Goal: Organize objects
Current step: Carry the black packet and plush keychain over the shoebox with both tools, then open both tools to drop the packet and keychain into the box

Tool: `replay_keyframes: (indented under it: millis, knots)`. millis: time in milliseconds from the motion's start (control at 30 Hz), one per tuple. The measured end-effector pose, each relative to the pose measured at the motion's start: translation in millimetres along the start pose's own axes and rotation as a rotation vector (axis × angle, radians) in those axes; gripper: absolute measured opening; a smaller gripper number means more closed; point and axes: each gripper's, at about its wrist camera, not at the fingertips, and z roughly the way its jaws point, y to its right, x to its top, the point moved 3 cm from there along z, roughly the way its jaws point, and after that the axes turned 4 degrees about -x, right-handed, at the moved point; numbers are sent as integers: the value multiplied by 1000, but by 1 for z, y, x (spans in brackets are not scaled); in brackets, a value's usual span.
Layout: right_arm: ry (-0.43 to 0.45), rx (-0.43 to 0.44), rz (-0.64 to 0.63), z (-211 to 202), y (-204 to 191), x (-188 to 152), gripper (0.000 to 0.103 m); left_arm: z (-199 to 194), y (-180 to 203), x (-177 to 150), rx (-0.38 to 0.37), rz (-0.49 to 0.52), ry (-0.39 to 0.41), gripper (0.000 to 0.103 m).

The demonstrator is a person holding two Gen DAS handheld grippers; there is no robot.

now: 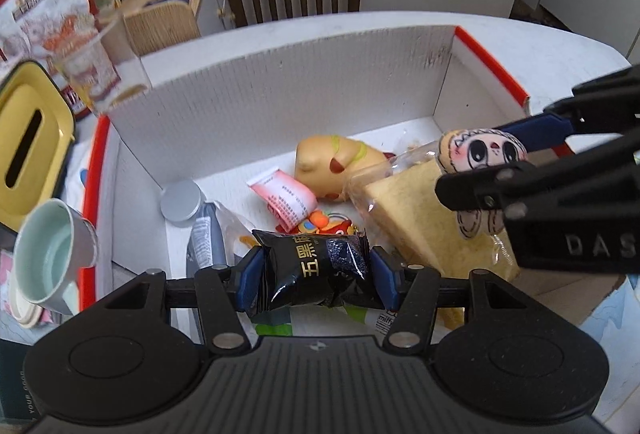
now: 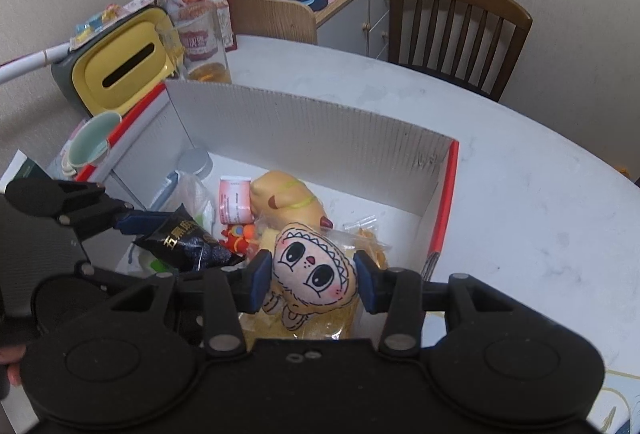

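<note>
While both tools are held above the open white corrugated cardboard box with red edges, each is seen clamped on an item. In the lower middle of the left wrist view, the left gripper is closed on a black glossy snack packet with gold characters, its blue pads pressed against the packet's two sides. The packet is held over the near part of the box interior.

In the lower middle of the right wrist view, the right gripper is clenched on a small beige plush doll with a large-eyed printed face, which is squeezed between the blue pads. The same doll is seen at the right of the left wrist view, held above a wrapped slice of yellow sponge cake lying in the box.

On the box floor, toward the middle of the frame, a tan soft toy with green lines is seen, with a pink and white sachet just beside it and a round silver lid near the left wall.

Outside the box, at the left of the left wrist view, a yellow-topped tissue holder with a dark slot and a pale green mug are found on the white table. A brown wooden slatted chair is placed beyond the table, at the upper right of the right wrist view.
</note>
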Motion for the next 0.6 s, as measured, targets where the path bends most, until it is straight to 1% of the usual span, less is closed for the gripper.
replay_keyframes:
  millis: [200,300,367,433,533,600]
  knots:
    - [-12,-10,-17,6,-1,-3,45,8,-8,4,1,-18,-28,57]
    - [-9,-12,-18,8,0,-3,47,11,-9,7,5,-10,-41,59]
    - [-7,-8,-16,9,1,-3,49,13,-9,8,7,-10,-49,62]
    - [1,-11,-17,8,2,-3,54,15,-9,8,10,-12,-51,66]
    - [14,-9,-17,6,4,-2,59,15,-10,7,18,-14,-48,66]
    - [22,-8,-12,4,6,-2,60,13,-9,7,21,-11,-42,66]
